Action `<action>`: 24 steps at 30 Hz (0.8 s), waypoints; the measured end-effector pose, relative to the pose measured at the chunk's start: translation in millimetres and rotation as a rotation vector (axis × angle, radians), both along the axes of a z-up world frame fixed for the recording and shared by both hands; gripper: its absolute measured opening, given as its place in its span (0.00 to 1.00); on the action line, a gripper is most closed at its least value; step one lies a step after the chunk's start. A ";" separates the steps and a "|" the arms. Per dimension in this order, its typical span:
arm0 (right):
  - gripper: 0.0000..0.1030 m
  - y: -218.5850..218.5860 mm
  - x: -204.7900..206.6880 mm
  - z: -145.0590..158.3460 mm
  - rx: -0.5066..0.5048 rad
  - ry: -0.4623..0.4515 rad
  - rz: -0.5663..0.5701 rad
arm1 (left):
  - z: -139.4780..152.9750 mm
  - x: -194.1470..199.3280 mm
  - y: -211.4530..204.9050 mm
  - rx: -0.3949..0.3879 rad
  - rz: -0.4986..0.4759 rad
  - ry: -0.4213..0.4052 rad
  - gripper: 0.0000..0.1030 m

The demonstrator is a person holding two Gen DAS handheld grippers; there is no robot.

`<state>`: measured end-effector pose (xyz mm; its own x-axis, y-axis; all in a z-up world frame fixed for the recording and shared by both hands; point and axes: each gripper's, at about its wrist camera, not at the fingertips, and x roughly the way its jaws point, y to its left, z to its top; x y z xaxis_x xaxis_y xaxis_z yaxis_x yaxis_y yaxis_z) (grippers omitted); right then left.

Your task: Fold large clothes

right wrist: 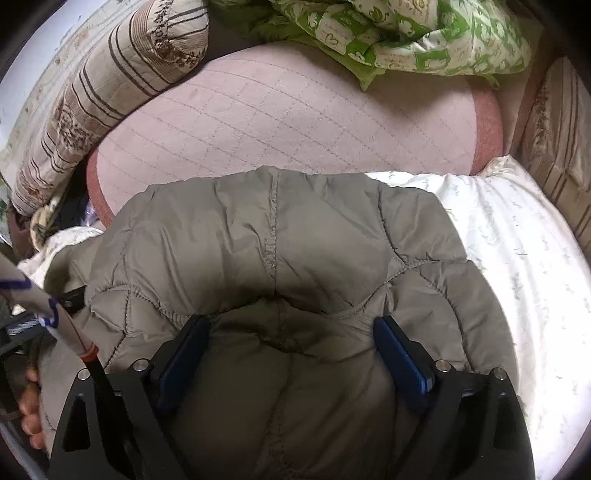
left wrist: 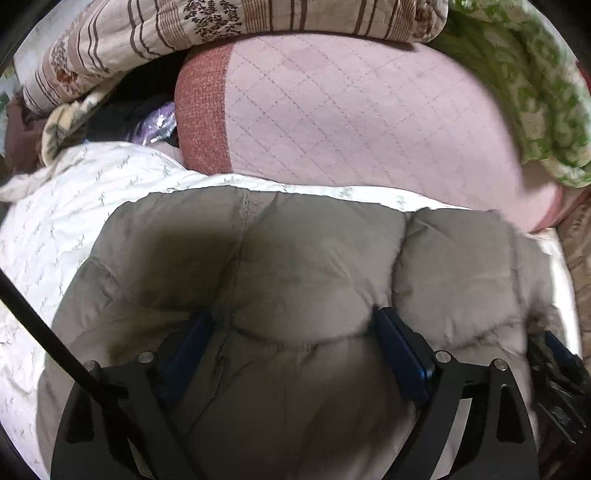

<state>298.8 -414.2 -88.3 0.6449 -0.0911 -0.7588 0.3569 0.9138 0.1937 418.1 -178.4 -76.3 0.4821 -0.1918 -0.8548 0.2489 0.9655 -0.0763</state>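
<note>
A grey-beige quilted puffer jacket (left wrist: 280, 258) lies bunched on a white leaf-print sheet (left wrist: 55, 229); it also fills the right wrist view (right wrist: 295, 236). My left gripper (left wrist: 291, 325) is wide open, its blue-padded jaws pressed into the puffy fabric with a bulge of jacket between them. My right gripper (right wrist: 291, 328) is also wide open, its jaws resting on the jacket on either side of a centre seam. Neither jaw pair is closed on the cloth. The right gripper's edge shows at the far right of the left wrist view (left wrist: 557, 354).
A pink quilted pad (left wrist: 369, 110) with a red border lies beyond the jacket. A striped floral quilt (left wrist: 221, 26) and a green patterned blanket (right wrist: 406, 33) are piled at the back. A person's hand (right wrist: 29, 410) shows at lower left.
</note>
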 end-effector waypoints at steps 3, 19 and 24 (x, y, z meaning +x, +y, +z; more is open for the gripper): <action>0.89 13.8 -13.5 25.9 -0.104 -0.003 -0.002 | 33.2 -19.1 24.8 -0.062 0.011 -0.018 0.87; 0.92 71.1 -76.4 16.0 -0.027 0.014 0.076 | -3.8 -84.3 154.5 0.056 0.176 -0.055 0.87; 0.96 67.8 -68.6 12.2 -0.032 0.034 0.041 | 0.1 -75.8 157.0 0.027 0.204 -0.020 0.87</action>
<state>230.2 -346.4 -76.1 0.6228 -0.0893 -0.7773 0.3247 0.9334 0.1529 342.3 -21.5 -76.2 0.5259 -0.0656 -0.8480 0.0495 0.9977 -0.0466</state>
